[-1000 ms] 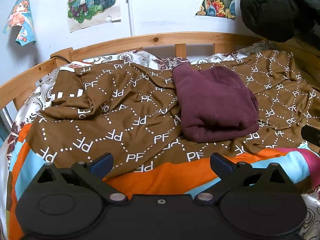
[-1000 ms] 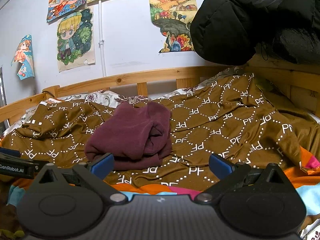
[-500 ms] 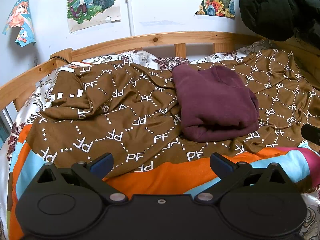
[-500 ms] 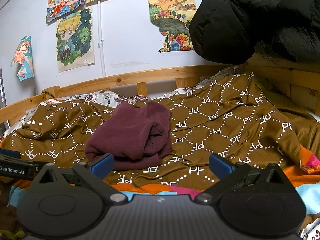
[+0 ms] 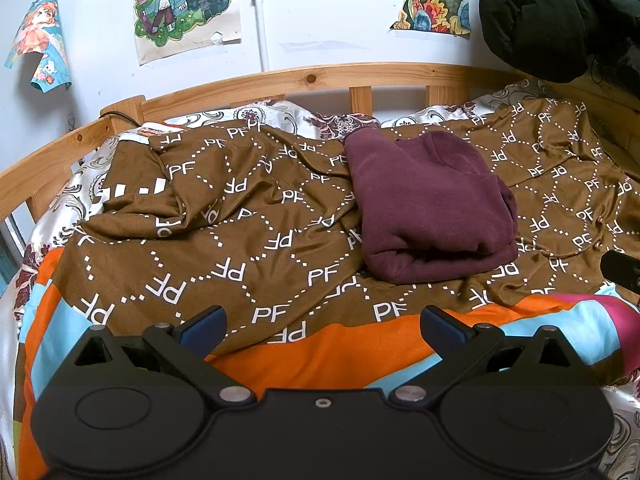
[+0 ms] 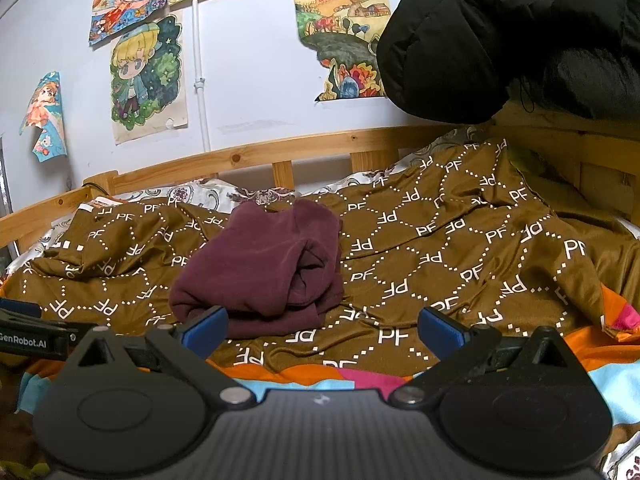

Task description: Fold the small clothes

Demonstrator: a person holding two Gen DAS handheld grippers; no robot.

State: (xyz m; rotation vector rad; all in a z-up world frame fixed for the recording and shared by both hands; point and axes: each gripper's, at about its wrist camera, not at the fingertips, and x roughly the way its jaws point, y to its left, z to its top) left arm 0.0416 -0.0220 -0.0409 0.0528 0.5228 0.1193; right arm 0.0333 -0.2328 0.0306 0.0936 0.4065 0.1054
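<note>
A maroon garment (image 5: 428, 204) lies folded in a thick bundle on the brown "PF" patterned blanket (image 5: 248, 216) on the bed. It also shows in the right wrist view (image 6: 264, 268), left of centre. My left gripper (image 5: 322, 326) is open and empty, held back near the bed's front edge, apart from the garment. My right gripper (image 6: 322, 326) is open and empty, also near the front edge, with its left fingertip (image 6: 206, 326) overlapping the garment's near edge in the image. The left gripper's body (image 6: 28, 330) shows at the left edge of the right wrist view.
A wooden bed rail (image 5: 304, 80) runs along the back and left. A black puffy jacket (image 6: 520, 36) hangs at the upper right. Posters (image 5: 184, 4) hang on the white wall. An orange, blue and pink sheet (image 5: 360, 352) lies under the blanket at the front.
</note>
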